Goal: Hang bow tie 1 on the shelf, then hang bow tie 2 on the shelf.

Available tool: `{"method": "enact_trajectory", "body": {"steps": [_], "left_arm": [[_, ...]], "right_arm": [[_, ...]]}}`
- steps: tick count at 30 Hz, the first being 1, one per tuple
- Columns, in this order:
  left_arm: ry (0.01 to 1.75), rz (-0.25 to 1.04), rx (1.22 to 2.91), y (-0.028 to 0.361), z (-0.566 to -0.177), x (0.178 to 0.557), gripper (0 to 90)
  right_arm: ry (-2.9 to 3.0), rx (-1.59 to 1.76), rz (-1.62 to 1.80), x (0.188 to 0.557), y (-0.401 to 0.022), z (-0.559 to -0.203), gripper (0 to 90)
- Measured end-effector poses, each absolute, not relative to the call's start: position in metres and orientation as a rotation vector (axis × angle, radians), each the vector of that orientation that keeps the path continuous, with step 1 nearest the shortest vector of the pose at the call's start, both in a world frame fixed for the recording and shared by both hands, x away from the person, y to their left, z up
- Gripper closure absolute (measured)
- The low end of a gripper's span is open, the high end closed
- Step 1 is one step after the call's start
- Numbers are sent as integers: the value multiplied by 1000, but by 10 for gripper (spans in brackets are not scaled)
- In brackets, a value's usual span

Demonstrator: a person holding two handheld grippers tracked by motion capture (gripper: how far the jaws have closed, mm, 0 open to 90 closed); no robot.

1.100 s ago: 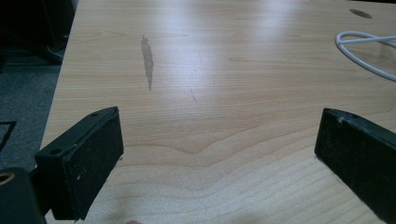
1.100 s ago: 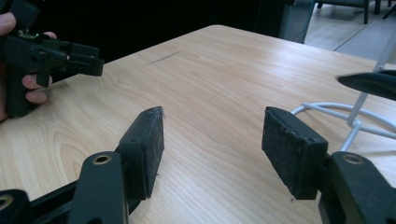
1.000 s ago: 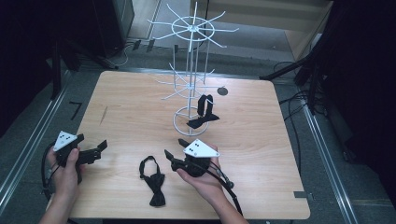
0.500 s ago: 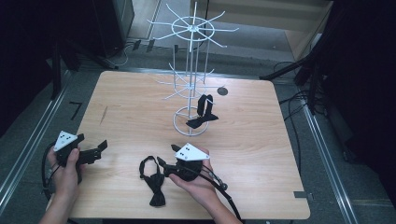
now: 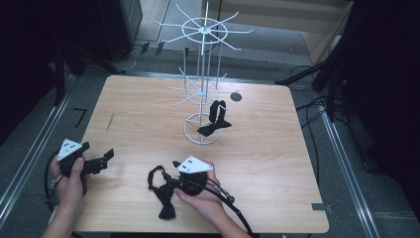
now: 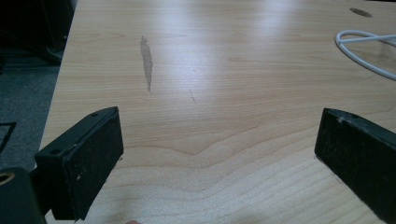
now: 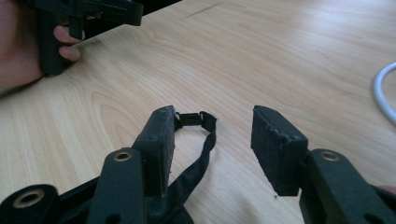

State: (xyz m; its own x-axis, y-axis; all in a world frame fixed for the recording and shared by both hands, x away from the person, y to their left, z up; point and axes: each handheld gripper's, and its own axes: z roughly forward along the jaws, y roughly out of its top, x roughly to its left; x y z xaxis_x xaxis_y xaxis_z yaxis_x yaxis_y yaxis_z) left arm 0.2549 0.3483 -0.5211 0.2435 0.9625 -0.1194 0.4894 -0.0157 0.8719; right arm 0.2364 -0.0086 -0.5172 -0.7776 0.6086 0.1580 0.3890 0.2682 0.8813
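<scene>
Right gripper (image 5: 174, 184) over the bow tie (image 5: 163, 196) – lower centre of the high view.
Its jaws have just been closing, still apart, strap (image 7: 201, 148) between them unpinched; left gripper (image 6: 219, 154) wide open over bare table (image 5: 277, 148).

I'm working in what looks like a lab or test bay, not a home. I'm sitting at a bare wood table (image 5: 277, 148) w/ metal rails (image 5: 29, 163) running along the grey floor on both sides, cables (image 5: 312, 106) trailing past dark equipment stands (image 5: 341, 64). A white wire display rack (image 5: 204, 74), shop-style, is standing on the table.
</scene>
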Motion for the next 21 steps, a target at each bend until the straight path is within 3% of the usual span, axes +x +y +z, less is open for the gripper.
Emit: {"method": "enact_trajectory", "body": {"steps": [15,21], "left_arm": [[1371,678,1640,348,-521,255,15],[1374,677,1640,348,-521,255,16]], "right_arm": [[2428,1003,1437,238,6,-531,620],[2466,1028,1385,239,11,-536,611]]}}
